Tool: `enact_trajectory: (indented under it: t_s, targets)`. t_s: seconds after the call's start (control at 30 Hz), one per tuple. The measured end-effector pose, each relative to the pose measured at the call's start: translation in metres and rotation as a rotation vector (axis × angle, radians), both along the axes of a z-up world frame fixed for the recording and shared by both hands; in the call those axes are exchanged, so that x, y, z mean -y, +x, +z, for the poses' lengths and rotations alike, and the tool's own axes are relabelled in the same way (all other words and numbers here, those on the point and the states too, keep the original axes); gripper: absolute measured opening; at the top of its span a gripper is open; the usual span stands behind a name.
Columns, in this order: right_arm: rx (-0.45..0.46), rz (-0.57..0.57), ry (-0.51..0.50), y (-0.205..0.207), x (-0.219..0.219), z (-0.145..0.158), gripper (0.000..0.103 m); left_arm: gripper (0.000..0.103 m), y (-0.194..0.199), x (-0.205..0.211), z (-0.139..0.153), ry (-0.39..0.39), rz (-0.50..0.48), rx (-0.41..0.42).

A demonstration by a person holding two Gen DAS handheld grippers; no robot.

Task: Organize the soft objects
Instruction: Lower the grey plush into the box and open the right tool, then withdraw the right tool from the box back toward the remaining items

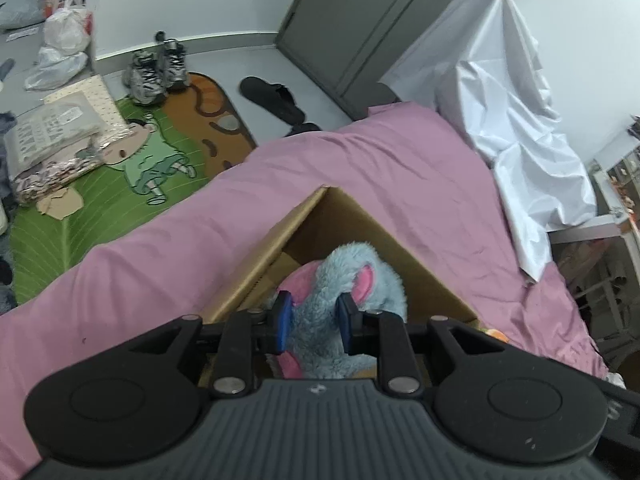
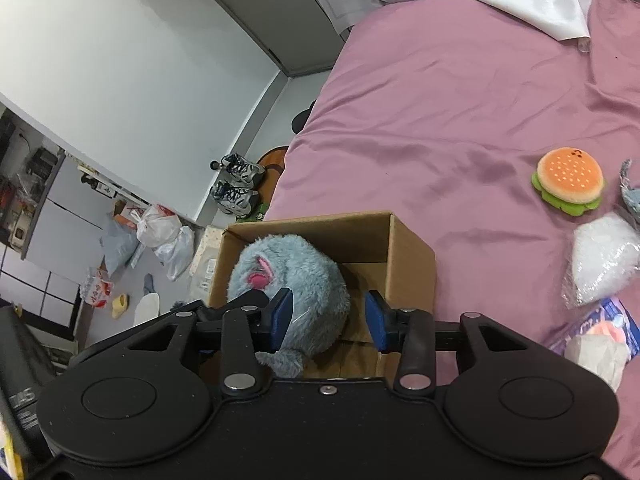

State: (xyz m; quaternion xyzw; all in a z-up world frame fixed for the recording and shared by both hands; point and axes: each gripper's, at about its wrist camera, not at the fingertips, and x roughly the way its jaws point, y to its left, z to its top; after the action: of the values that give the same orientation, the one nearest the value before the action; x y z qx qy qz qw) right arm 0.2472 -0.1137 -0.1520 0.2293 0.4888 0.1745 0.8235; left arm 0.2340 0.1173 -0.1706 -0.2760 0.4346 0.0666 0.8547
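The fluffy blue plush toy with pink ears (image 2: 288, 280) sits inside the open brown cardboard box (image 2: 408, 256), which stands on the pink bed sheet (image 2: 440, 100); its upper body rises above the box rim. My left gripper (image 1: 314, 320) has its blue pads (image 1: 285, 316) set narrow against the plush's fur on both sides, so I judge that it is holding the toy. My right gripper (image 2: 330, 316) stands wide: its near pad lies against the plush's side, and its far pad is apart from it, over the box interior. I judge one item to be boxed or nearly so, pending release. Items left outside the box, on the sheet to the right: the small orange-and-green hamburger plush (image 2: 568, 186), the clear bag of white stuffing (image 2: 604, 264), a blue-printed packet holding something pale (image 2: 596, 344), and a grey-blue item (image 2: 630, 196) cut off at the picture edge, which I cannot identify. Most of the task therefore remains.
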Motion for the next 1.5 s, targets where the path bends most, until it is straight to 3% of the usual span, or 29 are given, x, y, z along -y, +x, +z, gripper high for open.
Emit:
enact_trajectory:
  t_s: [0.1,0.2,0.27,0.47,0.73,0.83,0.97,1.27,1.5]
  targets:
    - [0.012,0.002,0.015,-0.005,0.004,0.006,0.042,0.026,-0.001,-0.002,0.002,0.02,0.019,-0.013]
    - [0.016,-0.005,0.029,-0.008,0.01,0.011,0.045,0.041,-0.002,-0.002,0.007,0.015,0.023,-0.034]
    - [0.021,-0.017,0.01,-0.01,0.013,0.013,0.055,0.051,-0.005,0.002,0.015,0.04,0.018,-0.024]
    - [0.036,-0.033,0.023,-0.02,0.03,0.021,0.058,0.068,-0.018,0.016,0.037,0.091,0.008,0.004]
    - [0.078,-0.054,0.025,-0.034,0.056,0.036,0.068,0.074,-0.035,0.035,0.064,0.133,-0.036,0.041]
    - [0.1,-0.066,0.013,-0.042,0.064,0.043,0.08,0.084,-0.041,0.042,0.072,0.153,-0.047,0.047]
    - [0.119,-0.078,0.001,-0.05,0.077,0.051,0.089,0.085,-0.049,0.052,0.082,0.168,-0.073,0.033]
    - [0.159,-0.104,-0.013,-0.069,0.109,0.066,0.099,0.101,-0.068,0.076,0.109,0.213,-0.086,0.038]
    - [0.186,-0.107,-0.036,-0.083,0.134,0.077,0.103,0.103,-0.081,0.101,0.124,0.249,-0.107,0.05]
